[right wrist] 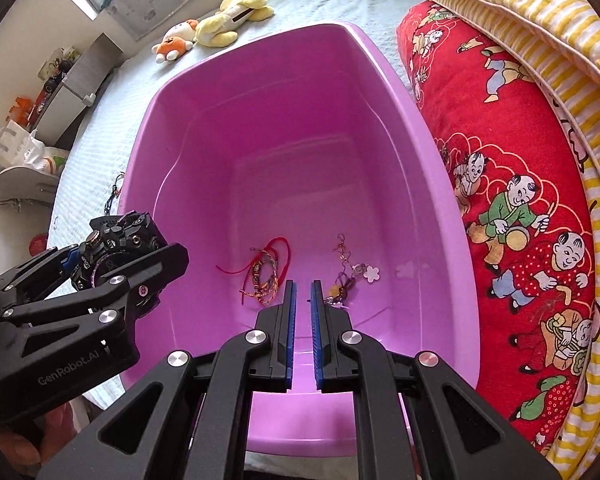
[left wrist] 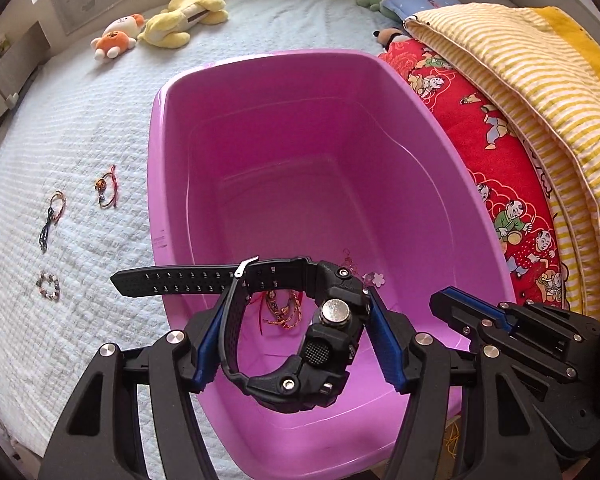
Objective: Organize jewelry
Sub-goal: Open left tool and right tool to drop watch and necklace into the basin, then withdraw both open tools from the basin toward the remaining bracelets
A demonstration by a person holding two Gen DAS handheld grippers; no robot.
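Looking along your left gripper (left wrist: 296, 336), you have the black watch (left wrist: 300, 332) pinched between the blue fingers (left wrist: 210, 340), one pad on the strap loop and the other on the case, with the strap's free tail sticking out to the left, crosswise to the fingers. It hangs over the near end of the pink tub (left wrist: 300, 140), straight above the red cord bracelets (left wrist: 282, 312) already on the tub floor, so the drop is downward, not sideways. Three more bracelets (left wrist: 52, 216) lie on the bed (left wrist: 80, 120) left of the tub, on this hand's side.

Switching to the right wrist view, your right gripper (right wrist: 303, 296) is clenched on nothing, its fingers nearly meeting over the tub's near wall. The charm bracelet (right wrist: 348, 276) sits just right of them on the floor, the red cords just left. The left gripper shows at the tub's left rim, watch in its grasp.
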